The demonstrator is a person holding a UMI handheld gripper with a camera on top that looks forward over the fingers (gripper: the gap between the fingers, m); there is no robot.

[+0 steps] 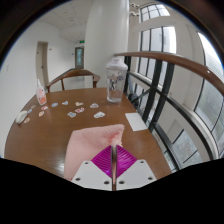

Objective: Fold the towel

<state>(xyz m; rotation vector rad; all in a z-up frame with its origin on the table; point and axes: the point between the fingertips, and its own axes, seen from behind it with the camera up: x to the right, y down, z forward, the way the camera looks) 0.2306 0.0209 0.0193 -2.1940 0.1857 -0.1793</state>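
A pale pink towel (95,140) lies on the wooden table (50,135) just ahead of my fingers. My gripper (113,151) has its two magenta pads (103,160) pressed together, with the near part of the towel pinched between the tips. The towel spreads to the left and ahead of the fingers; the part under the fingers is hidden.
A clear jug with a lid (116,80) stands at the far side of the table. A pink bottle (41,95) stands at the far left, with several small white items (72,108) scattered near it. A flat light block (136,121) lies at the right. Windows and a rail (175,90) run along the right.
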